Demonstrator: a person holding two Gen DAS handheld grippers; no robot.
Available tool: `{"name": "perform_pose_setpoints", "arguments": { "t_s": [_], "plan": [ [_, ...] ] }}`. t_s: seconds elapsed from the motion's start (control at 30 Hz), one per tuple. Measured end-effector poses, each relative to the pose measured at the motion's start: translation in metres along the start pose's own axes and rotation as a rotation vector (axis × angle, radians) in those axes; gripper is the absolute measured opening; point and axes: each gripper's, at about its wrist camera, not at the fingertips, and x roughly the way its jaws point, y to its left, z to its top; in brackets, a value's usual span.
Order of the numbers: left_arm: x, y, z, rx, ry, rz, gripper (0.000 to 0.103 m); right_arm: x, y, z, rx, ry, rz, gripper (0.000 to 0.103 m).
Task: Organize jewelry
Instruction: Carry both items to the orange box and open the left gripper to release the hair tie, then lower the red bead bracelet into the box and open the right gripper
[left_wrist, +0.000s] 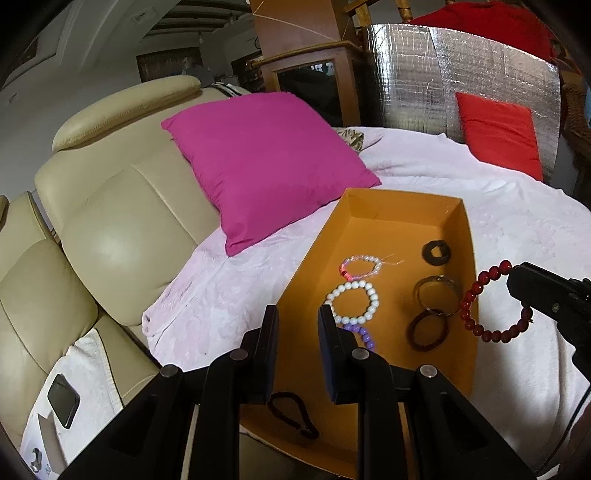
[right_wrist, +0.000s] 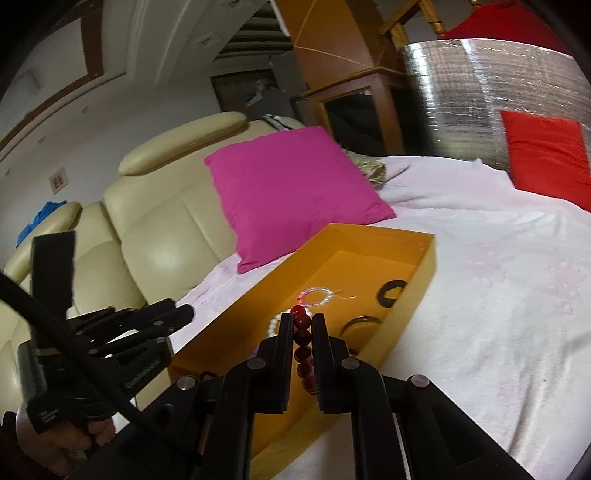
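Observation:
An orange box (left_wrist: 402, 194) lies on the pale blanket. Inside are a clear bead bracelet (left_wrist: 362, 266), a white pearl bracelet (left_wrist: 352, 301), a purple bead bracelet (left_wrist: 360, 334), a dark flat ring (left_wrist: 437, 252), a metal bangle (left_wrist: 439, 295) and two hair ties (left_wrist: 428, 330). My right gripper (right_wrist: 303, 321) is shut on a red bead bracelet (right_wrist: 303, 338), which dangles over the box's right wall (left_wrist: 476, 288). My left gripper (left_wrist: 297, 317) hovers over the box's near left side, fingers a little apart with nothing between them. From the right wrist it shows at the left (right_wrist: 184, 314).
A magenta cushion (left_wrist: 266, 162) leans on the cream leather sofa (left_wrist: 122, 206) behind the orange box (right_wrist: 369, 230). A red cushion (left_wrist: 498, 133) rests against a silver foil panel (left_wrist: 424, 74). A phone (left_wrist: 62, 404) lies on a white towel at the lower left.

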Motion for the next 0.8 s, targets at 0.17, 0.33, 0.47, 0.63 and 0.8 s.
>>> {"name": "perform_pose_setpoints", "arguments": {
  "t_s": [0.17,0.33,0.47,0.63,0.8],
  "plan": [
    [0.012,0.002,-0.008,-0.004,0.031,-0.002,0.022,0.010,0.004,-0.002,0.011,0.029,0.038,0.011],
    [0.023,-0.004,-0.017,0.008,0.062,-0.018,0.022,0.025,0.000,-0.006,0.036,0.076,0.059,0.011],
    [0.028,-0.005,-0.020,0.014,0.074,-0.015,0.022,0.033,0.001,-0.010,0.037,0.102,0.063,0.011],
    [0.030,-0.003,-0.020,0.013,0.075,-0.009,0.022,0.039,0.009,-0.017,0.016,0.135,0.084,0.011],
    [0.031,-0.001,-0.021,0.008,0.078,-0.004,0.022,0.043,0.019,-0.024,-0.018,0.160,0.100,0.011]
  ]
}}
